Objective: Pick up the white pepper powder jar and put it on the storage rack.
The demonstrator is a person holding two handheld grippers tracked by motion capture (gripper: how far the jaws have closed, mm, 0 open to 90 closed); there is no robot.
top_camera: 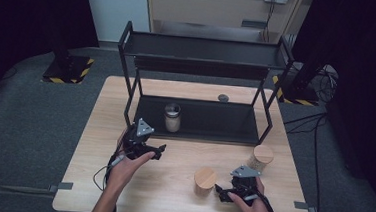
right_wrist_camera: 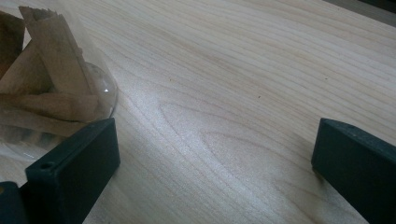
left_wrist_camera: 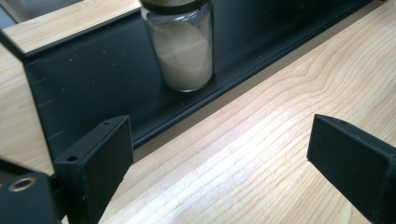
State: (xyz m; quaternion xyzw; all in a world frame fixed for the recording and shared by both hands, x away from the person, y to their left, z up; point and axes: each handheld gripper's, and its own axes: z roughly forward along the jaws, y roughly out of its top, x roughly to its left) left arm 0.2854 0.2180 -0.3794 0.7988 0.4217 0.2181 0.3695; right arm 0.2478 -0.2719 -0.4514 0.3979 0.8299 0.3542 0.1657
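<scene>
Nearest the camera in the high view, at about 5 o'clock on the wooden table (top_camera: 182,156), the right gripper (top_camera: 222,192) rests low with its jaws apart and nothing between them; its own view has bare wood between the two black jaws and a glass jar of brown pieces (right_wrist_camera: 44,93) just beside the left jaw. That jar (top_camera: 205,181) wears a round wooden lid, stands upright with its long axis vertical, and sits just at 9 o'clock of the right gripper. A second wood-lidded jar (top_camera: 262,158) stands upright at 1 o'clock of that gripper, near the table's right edge. Farther in, at 8 o'clock of the table's middle, the left gripper (top_camera: 157,151) is held by a hand (top_camera: 130,166), jaws spread wide and empty, pointing toward 2 o'clock. Beyond it, at its 1 o'clock, a glass jar of pale powder (top_camera: 172,117) stands upright on the bottom shelf of the black rack (top_camera: 200,118); in the left gripper view the same jar (left_wrist_camera: 183,51) sits near the shelf's front lip, well apart from the jaws. A small dark disc (top_camera: 223,98) lies behind the rack at 12 o'clock.
</scene>
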